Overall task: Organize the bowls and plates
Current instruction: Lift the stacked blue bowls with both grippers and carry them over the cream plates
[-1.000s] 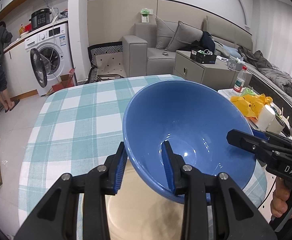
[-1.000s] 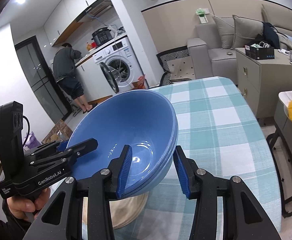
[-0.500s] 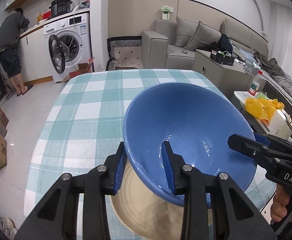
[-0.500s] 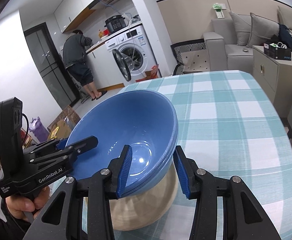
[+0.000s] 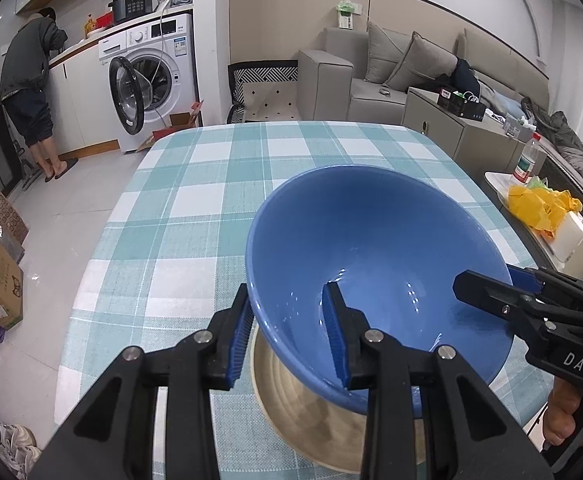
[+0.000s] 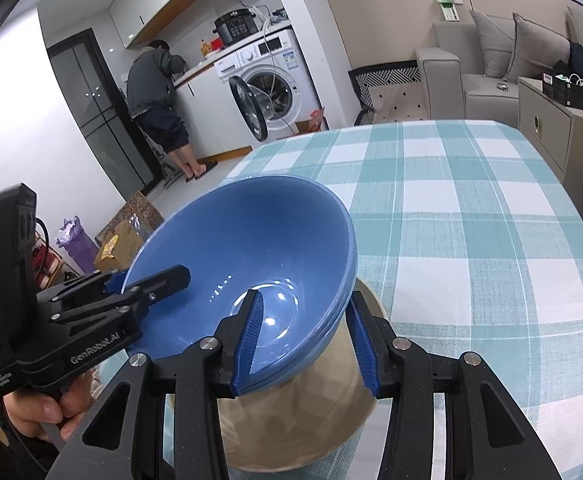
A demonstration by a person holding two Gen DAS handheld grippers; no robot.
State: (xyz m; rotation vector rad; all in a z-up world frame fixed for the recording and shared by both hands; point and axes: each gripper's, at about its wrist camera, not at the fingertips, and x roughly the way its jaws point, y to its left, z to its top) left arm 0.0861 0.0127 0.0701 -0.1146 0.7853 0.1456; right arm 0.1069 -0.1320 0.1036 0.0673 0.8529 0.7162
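The left gripper (image 5: 289, 336) is clamped on the near-left rim of the blue bowl (image 5: 371, 248), one blue pad outside the wall and the other inside. The right gripper (image 6: 305, 338) pinches the opposite side of the rim in the same way, one pad within the bowl and one against its outer wall. In the right wrist view the wall between the pads shows stepped edges, as if two blue bowls sit nested, though this cannot be told for certain. Each gripper appears in the other's camera, biting the far side of the rim, with a hand (image 6: 37, 412) wrapped round its handle.

The bowl is tilted, held between the two grippers above a beige plate (image 6: 303, 420) that lies on the near part of the table (image 5: 195, 216). Whether the bowl's base touches the plate is hidden. The table wears a teal and white checked cloth.

Beyond the table's far edge stand a washing machine (image 5: 159, 80) with its door open, and to the left a person (image 5: 31, 80) bent over a counter. A grey sofa (image 5: 371, 76) fills the far right, and a yellow bag (image 5: 539, 208) lies on a side table at the right.
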